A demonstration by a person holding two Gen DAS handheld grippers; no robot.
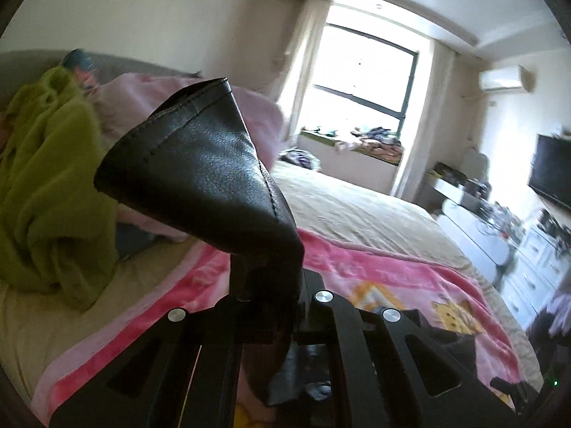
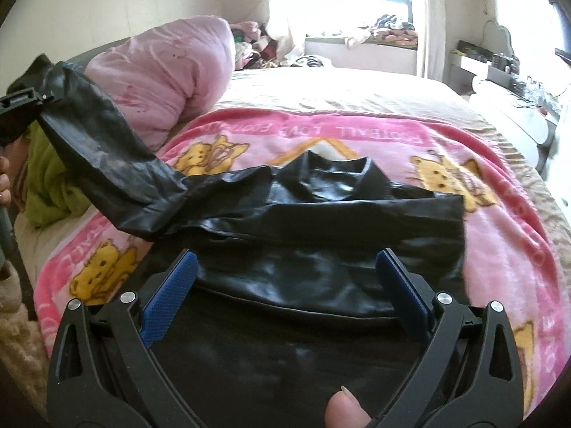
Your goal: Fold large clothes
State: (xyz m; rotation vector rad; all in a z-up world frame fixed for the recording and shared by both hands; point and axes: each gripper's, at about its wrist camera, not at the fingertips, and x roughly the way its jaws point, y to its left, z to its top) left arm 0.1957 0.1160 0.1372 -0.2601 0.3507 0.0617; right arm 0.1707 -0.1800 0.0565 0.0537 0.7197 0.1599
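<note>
My left tongs (image 2: 21, 101) pinch the black jacket (image 2: 321, 221)'s sleeve (image 1: 200, 164) above the bed (image 2: 357, 89)'s left edge; right tongs (image 2: 285, 281) spread, empty. Folding seems barely begun: sleeves and body remain.

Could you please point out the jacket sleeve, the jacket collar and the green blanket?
sleeve (image 2: 107, 164): right wrist view, middle of the raised sleeve.
collar (image 2: 342, 169): right wrist view, back of the collar.
green blanket (image 1: 46, 178): left wrist view, middle of the heap.

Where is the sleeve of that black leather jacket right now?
In the right wrist view, the sleeve stretches up to the far left, clamped in the left gripper, above the green blanket.
</note>
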